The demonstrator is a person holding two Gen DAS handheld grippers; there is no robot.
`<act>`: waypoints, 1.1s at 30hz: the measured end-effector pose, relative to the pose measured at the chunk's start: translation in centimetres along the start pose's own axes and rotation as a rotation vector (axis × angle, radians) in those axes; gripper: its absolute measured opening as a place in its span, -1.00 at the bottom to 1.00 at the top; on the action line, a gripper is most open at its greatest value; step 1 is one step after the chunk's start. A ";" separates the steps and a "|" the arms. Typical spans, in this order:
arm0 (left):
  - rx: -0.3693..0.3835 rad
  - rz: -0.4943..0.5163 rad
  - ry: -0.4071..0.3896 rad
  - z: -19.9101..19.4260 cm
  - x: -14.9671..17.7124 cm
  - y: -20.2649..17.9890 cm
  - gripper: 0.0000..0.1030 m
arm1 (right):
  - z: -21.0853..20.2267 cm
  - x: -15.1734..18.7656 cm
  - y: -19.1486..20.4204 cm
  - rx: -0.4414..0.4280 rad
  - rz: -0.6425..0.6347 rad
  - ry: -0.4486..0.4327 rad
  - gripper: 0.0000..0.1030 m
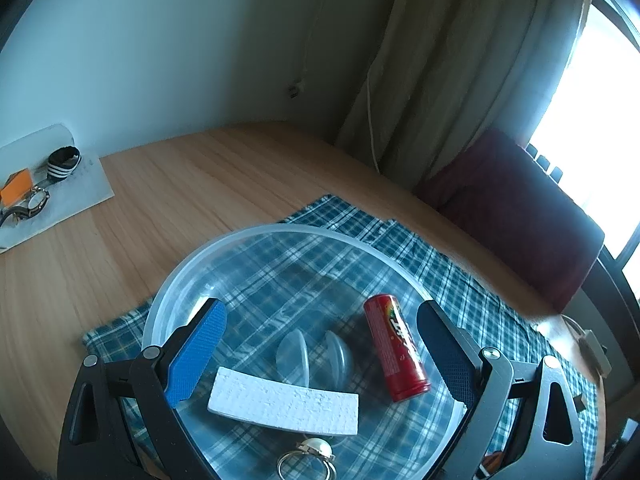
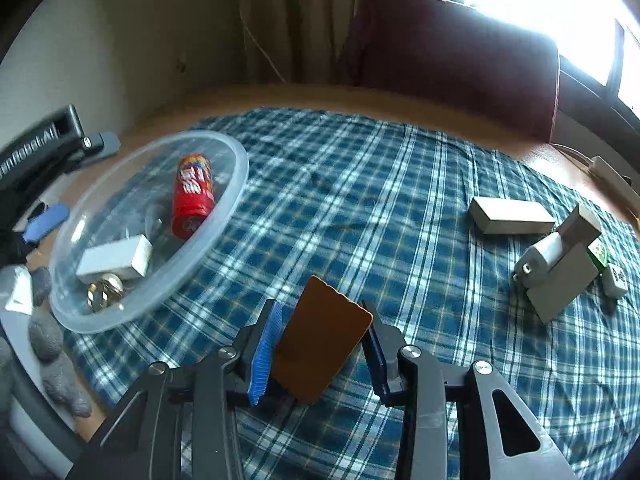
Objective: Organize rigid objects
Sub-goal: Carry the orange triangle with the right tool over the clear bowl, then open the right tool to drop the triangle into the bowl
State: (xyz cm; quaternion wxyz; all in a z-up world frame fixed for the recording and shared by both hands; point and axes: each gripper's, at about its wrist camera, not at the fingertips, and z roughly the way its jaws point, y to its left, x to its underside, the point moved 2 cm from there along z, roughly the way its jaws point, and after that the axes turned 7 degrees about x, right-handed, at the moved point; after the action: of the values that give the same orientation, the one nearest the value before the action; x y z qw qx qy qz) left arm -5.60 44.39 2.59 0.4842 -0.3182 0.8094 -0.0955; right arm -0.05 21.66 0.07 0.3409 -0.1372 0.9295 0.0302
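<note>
The left gripper point(image 1: 320, 344) hangs over the clear bowl point(image 1: 188, 268), tilted down, its jaws spread wide with nothing between them. In the bowl lie a red can point(image 1: 394, 346), a white block point(image 1: 284, 402) and a ring point(image 1: 308, 460). To the right of the bowl, the right gripper point(image 2: 320, 344) sits low above the checked cloth point(image 2: 400, 184), its jaws closed on a brown card point(image 2: 324, 344), held slanted. A grey block point(image 2: 510, 214) and a plug point(image 2: 540, 258) lie far right.

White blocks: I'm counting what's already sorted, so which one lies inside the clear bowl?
The white foam block beside the red can lies in the clear bowl. The other white block rests on the checked cloth, far right.
</note>
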 end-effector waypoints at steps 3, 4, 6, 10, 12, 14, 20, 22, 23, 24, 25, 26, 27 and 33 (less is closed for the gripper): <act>-0.001 -0.006 -0.011 -0.3 -0.1 0.1 0.88 | -1.8 -0.6 -0.8 -0.040 0.000 -0.043 -0.19; -0.001 -0.010 -0.013 -0.4 -0.1 0.2 0.88 | -2.2 -1.0 -0.6 -0.058 -0.001 -0.057 -0.19; -0.002 -0.020 -0.018 -0.4 -0.3 0.5 0.88 | -3.0 -1.8 -0.2 -0.091 -0.006 -0.073 -0.19; -0.007 -0.044 -0.034 -0.8 -0.4 1.0 0.88 | -3.1 -3.5 2.2 -0.175 -0.030 -0.078 -0.19; -0.009 -0.058 -0.040 -0.9 -0.6 1.3 0.88 | -2.9 -3.9 3.1 -0.203 -0.043 -0.075 -0.19; -0.010 -0.081 -0.047 -1.1 -0.6 1.7 0.88 | -2.4 -4.3 4.2 -0.244 -0.056 -0.067 -0.19; -0.017 -0.178 -0.063 -1.3 -1.1 3.7 0.88 | -1.1 -4.5 5.8 -0.340 -0.077 -0.046 -0.09; -0.016 -0.196 -0.066 -1.4 -1.1 4.0 0.88 | -1.1 -4.4 5.5 -0.333 -0.075 -0.052 -0.07; -0.015 -0.197 -0.060 -1.3 -1.1 4.0 0.88 | -1.1 -4.3 5.2 -0.329 -0.072 -0.053 -0.07; -0.014 -0.192 -0.051 -1.2 -1.0 3.9 0.88 | -1.1 -4.2 4.9 -0.323 -0.068 -0.053 -0.06; -0.013 -0.187 -0.047 -1.1 -1.0 3.8 0.88 | -1.0 -4.2 4.6 -0.315 -0.063 -0.053 -0.05; -0.012 -0.181 -0.043 -1.0 -1.0 3.6 0.88 | -1.0 -4.0 4.1 -0.304 -0.054 -0.052 -0.04; -0.011 -0.175 -0.042 -1.0 -1.0 3.5 0.88 | -1.0 -3.9 3.6 -0.297 -0.048 -0.051 -0.04; -0.011 -0.166 -0.034 -0.8 -1.0 3.3 0.88 | -0.9 -2.6 1.1 -0.241 0.007 -0.033 0.00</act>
State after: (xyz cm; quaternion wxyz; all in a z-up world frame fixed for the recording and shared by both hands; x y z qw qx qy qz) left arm -7.33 47.45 2.18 0.4865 -0.3886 0.7724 -0.1253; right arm 0.99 23.20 2.43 0.3371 -0.1736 0.9139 0.1448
